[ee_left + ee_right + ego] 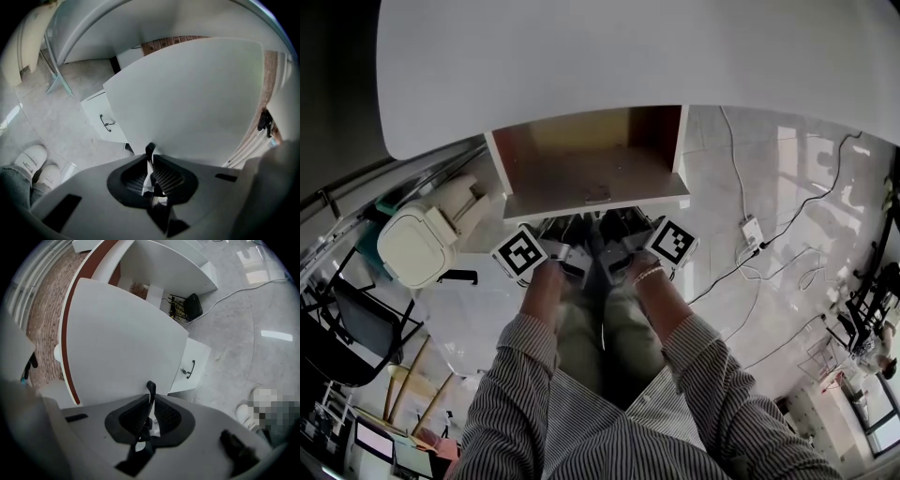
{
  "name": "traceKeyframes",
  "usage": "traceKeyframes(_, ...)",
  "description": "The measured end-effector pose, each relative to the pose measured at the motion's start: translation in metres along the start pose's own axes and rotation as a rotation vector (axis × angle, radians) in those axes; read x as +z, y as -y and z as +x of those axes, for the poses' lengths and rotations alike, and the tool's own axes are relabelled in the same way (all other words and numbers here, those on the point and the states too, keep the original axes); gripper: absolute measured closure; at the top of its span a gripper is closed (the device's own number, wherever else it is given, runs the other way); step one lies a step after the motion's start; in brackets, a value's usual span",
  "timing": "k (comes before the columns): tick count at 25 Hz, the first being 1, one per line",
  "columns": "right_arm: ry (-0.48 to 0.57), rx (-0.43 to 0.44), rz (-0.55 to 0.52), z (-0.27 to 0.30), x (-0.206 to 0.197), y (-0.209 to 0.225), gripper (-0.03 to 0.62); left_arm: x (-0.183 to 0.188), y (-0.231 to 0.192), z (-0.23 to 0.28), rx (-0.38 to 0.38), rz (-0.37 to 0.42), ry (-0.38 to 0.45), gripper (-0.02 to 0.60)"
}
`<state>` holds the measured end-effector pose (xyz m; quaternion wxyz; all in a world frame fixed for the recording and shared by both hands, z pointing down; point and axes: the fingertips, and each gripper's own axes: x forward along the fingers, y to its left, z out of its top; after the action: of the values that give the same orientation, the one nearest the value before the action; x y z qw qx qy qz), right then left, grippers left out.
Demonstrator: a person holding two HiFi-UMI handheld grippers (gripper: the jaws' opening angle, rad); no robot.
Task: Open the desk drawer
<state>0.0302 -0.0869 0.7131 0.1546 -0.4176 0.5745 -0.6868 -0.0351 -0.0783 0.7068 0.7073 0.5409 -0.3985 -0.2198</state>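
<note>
Pale floor point(741, 150) surrounds the white counter point(581, 56). The drawer point(591, 169) juts from under it, wooden inside showing. Left tool point(150, 157) and right tool point(150, 394), both pressed together and empty, sit just before its front. Any further pull should be straight and even-handed.
</note>
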Motion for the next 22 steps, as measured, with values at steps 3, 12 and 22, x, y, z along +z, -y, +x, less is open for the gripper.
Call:
traceKeyframes(3, -0.011, -0.012, -0.002, 0.0, 0.0, 0.003, 0.559, 0.0, -0.003, 0.001, 0.009, 0.004, 0.001, 0.538)
traceKeyframes(12, -0.015, 0.01, 0.03, -0.001, -0.002, 0.004, 0.559, -0.004, 0.0, 0.003, -0.019, -0.032, -0.033, 0.538)
traceKeyframes(22, -0.053, 0.023, 0.043, -0.006, -0.016, 0.008, 0.498, -0.013, -0.002, -0.003, -0.028, -0.044, -0.066, 0.537)
